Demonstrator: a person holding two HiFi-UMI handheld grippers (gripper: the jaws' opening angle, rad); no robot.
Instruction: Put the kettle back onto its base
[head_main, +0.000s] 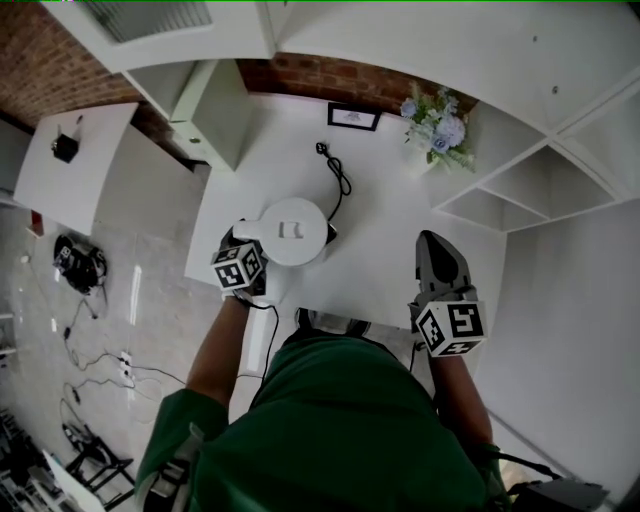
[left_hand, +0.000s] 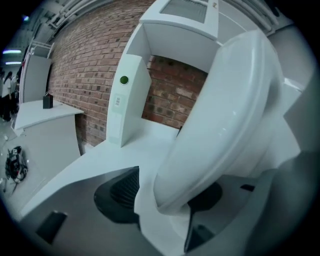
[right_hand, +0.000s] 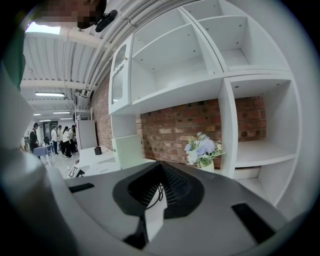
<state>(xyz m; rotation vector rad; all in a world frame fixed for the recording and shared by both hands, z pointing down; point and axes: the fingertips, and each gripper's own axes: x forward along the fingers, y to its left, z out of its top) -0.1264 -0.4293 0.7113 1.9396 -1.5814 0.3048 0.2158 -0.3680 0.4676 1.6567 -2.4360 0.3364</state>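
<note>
The white kettle (head_main: 292, 232) stands upright near the front left of the white table (head_main: 390, 230). A dark sliver at its right side may be the base (head_main: 331, 236); the rest is hidden under it. My left gripper (head_main: 256, 246) reaches in from the kettle's left. In the left gripper view the kettle's curved white handle (left_hand: 220, 115) runs between the jaws of the left gripper (left_hand: 160, 194). The left pad (left_hand: 117, 192) stands clear of it, so the gripper is open. My right gripper (head_main: 440, 258) hovers over the table's right front, shut and empty (right_hand: 160, 172).
A black cord (head_main: 340, 178) runs from the kettle toward the back wall. A framed card (head_main: 353, 117) and a vase of flowers (head_main: 437, 125) stand at the back. A tall white box (left_hand: 122, 100) sits at the back left. White shelves (head_main: 520, 190) flank the right.
</note>
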